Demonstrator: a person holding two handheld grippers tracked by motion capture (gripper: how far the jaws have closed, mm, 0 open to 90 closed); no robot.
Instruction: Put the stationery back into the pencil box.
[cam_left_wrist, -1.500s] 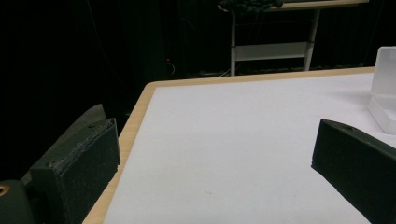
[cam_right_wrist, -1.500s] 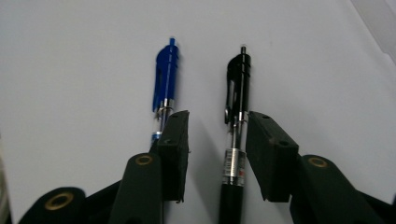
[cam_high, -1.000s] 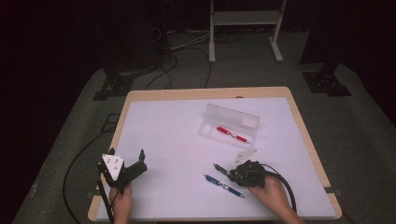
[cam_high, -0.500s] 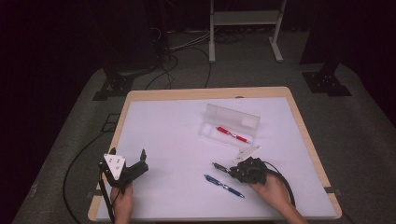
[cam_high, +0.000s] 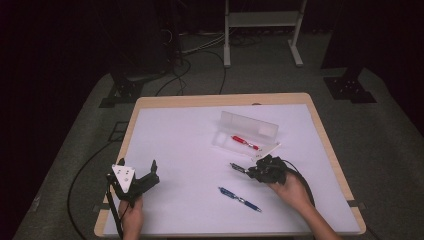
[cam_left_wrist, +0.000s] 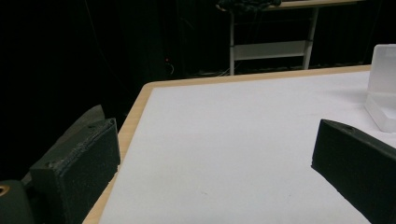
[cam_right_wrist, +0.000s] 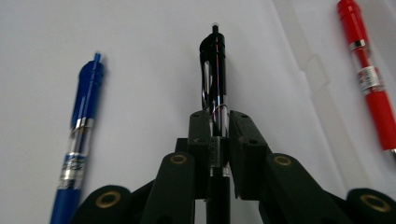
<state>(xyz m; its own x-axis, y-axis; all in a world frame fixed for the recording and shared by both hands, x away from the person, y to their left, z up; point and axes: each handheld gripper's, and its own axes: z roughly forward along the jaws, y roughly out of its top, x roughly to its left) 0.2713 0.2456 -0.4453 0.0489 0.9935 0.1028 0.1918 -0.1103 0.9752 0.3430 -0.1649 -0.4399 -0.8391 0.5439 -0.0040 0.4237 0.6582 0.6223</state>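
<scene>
Now the right gripper (cam_right_wrist: 219, 116) clamps the black pen (cam_right_wrist: 214, 60); gripped near one end, it could swivel and miss the case (cam_high: 250, 131). Left gripper (cam_left_wrist: 210, 154) gapes empty.

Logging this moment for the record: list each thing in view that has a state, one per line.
Black pen: clamped in the right gripper, clear of the table.
Blue pen: lying loose on the table.
Red pen: lying inside the case.
Clear case: open, lid raised.
Left gripper: open, holding nothing.
</scene>
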